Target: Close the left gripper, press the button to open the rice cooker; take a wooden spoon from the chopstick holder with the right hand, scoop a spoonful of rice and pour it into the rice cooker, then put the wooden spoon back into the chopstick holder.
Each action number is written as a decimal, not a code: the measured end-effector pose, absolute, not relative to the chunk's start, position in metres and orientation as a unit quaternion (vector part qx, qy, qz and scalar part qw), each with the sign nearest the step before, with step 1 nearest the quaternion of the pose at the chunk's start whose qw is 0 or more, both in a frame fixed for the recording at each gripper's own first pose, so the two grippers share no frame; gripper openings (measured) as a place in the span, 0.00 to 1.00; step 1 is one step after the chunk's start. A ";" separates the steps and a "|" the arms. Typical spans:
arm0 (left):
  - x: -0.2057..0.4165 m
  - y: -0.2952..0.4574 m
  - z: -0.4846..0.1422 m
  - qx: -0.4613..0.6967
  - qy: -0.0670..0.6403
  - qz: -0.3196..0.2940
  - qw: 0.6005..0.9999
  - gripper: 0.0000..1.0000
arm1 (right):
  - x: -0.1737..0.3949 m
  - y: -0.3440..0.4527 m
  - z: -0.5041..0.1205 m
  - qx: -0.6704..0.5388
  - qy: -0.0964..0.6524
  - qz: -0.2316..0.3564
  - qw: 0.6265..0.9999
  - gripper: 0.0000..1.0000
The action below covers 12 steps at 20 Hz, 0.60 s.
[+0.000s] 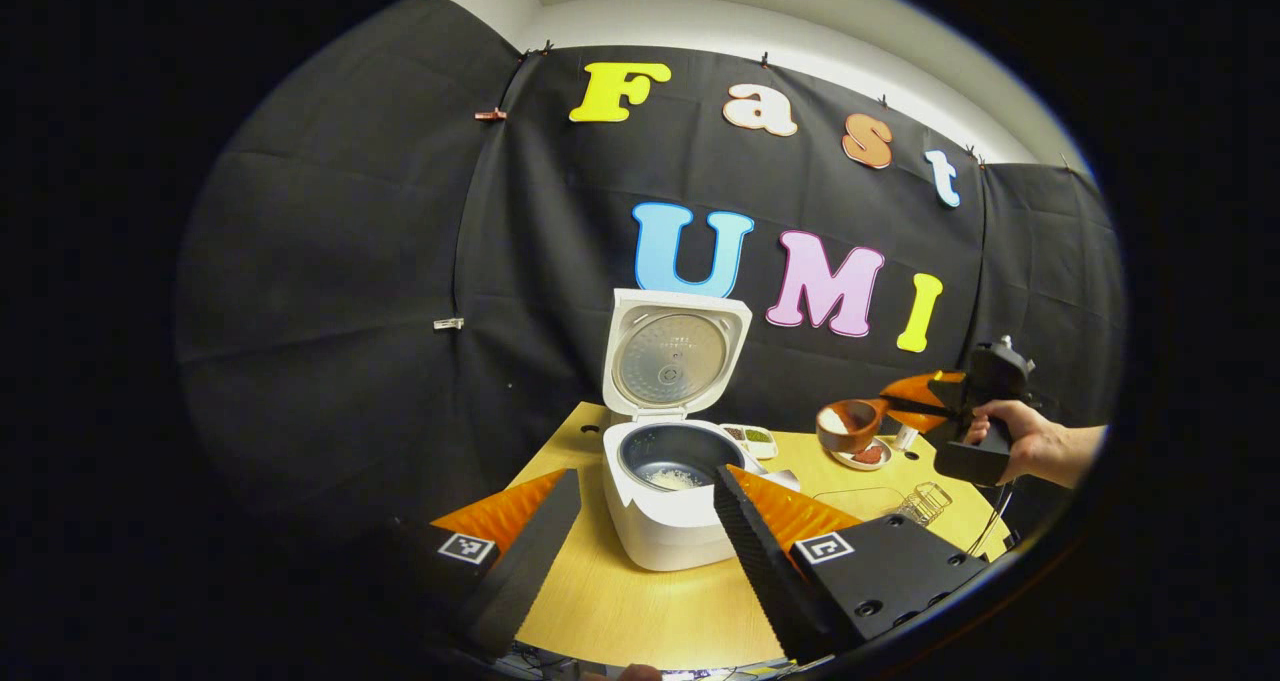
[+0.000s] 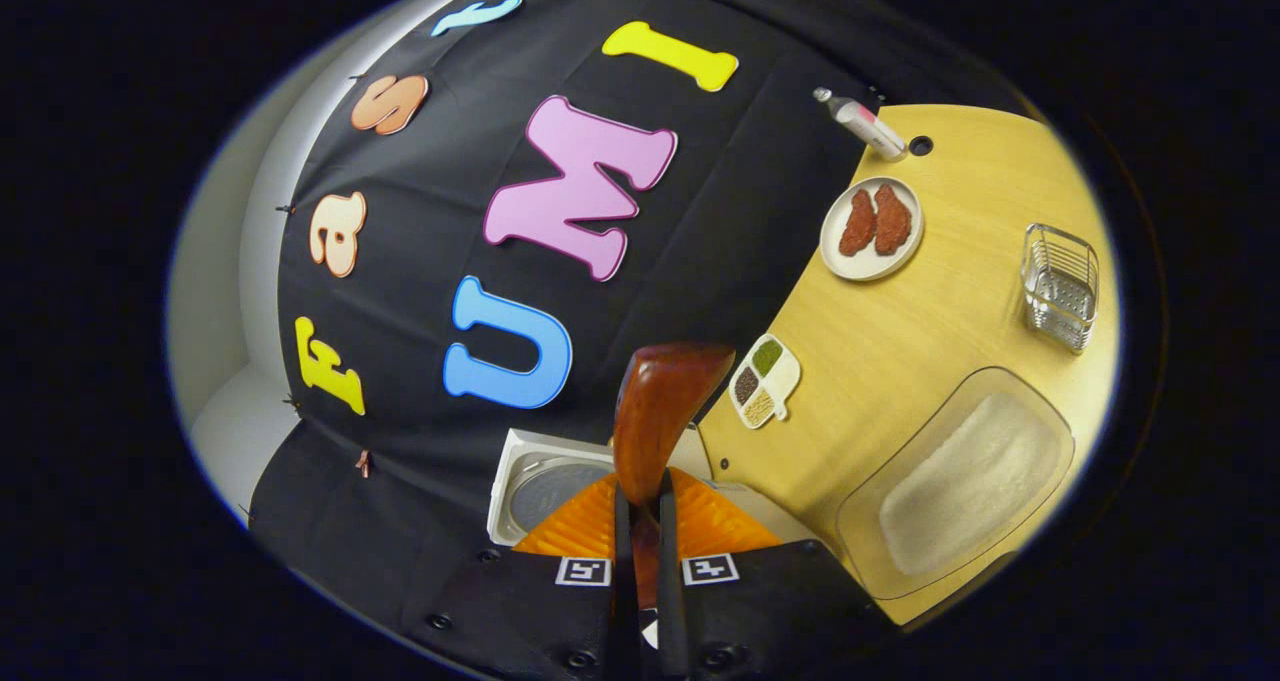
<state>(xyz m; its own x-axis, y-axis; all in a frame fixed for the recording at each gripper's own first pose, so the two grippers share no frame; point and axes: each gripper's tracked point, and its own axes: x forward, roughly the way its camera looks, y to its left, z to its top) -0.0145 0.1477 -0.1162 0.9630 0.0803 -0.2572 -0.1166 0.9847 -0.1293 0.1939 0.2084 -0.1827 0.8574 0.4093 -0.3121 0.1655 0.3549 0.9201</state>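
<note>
Currently the rice cooker (image 1: pixel 672 491) is seen standing open on the wooden table (image 1: pixel 640 601), its lid (image 1: pixel 675 353) raised upright at the back and a small heap of rice (image 1: pixel 673 478) lying on the bottom of the dark inner pot. In the left gripper view, the left gripper (image 1: pixel 640 531) is held in front of the cooker with its fingers spread wide apart, nothing between them. To the right, the right gripper (image 1: pixel 912 404) is carried by a hand (image 1: pixel 1025 441) above the table, and the wooden spoon (image 1: pixel 848 425) is clamped between its fingers; the spoon's bowl is filled with white rice and is held above a small plate (image 1: pixel 862 455) of reddish food. A divided dish (image 1: pixel 752 439) of grains lies just behind the cooker.

In the right gripper view, the gripper's fingers (image 2: pixel 622 551) are seen pressed close together on the spoon's handle, the spoon (image 2: pixel 660 411) reaching forward over the cooker's lid (image 2: pixel 545 491). On the table (image 2: pixel 960 291) a wire holder (image 2: pixel 1060 286), a clear tray (image 2: pixel 960 481) of rice and a bottle (image 2: pixel 862 123) are also visible.
</note>
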 end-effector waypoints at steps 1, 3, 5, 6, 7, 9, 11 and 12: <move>-0.014 0.151 -0.116 -0.073 0.127 0.052 0.988 0.93 | 0.199 0.225 -0.179 0.559 0.256 0.086 0.784 0.11; -0.015 0.155 -0.117 -0.075 0.127 0.055 0.987 0.93 | 0.209 0.252 -0.173 0.555 0.255 0.098 0.786 0.11; -0.018 0.160 -0.119 -0.073 0.127 0.058 0.987 0.93 | 0.221 0.285 -0.174 0.545 0.257 0.109 0.791 0.11; -0.019 0.162 -0.120 -0.070 0.128 0.059 0.988 0.93 | 0.225 0.300 -0.174 0.537 0.258 0.114 0.795 0.11; -0.020 0.164 -0.120 -0.067 0.129 0.060 0.988 0.93 | 0.228 0.312 -0.177 0.529 0.261 0.116 0.799 0.11; -0.022 0.167 -0.123 -0.065 0.131 0.062 0.987 0.93 | 0.235 0.336 -0.190 0.508 0.267 0.115 0.811 0.11; -0.026 0.171 -0.123 -0.074 0.131 0.064 0.986 0.93 | 0.241 0.354 -0.205 0.479 0.274 0.113 0.826 0.11; -0.028 0.172 -0.125 -0.079 0.132 0.065 0.986 0.93 | 0.244 0.361 -0.214 0.460 0.279 0.112 0.835 0.11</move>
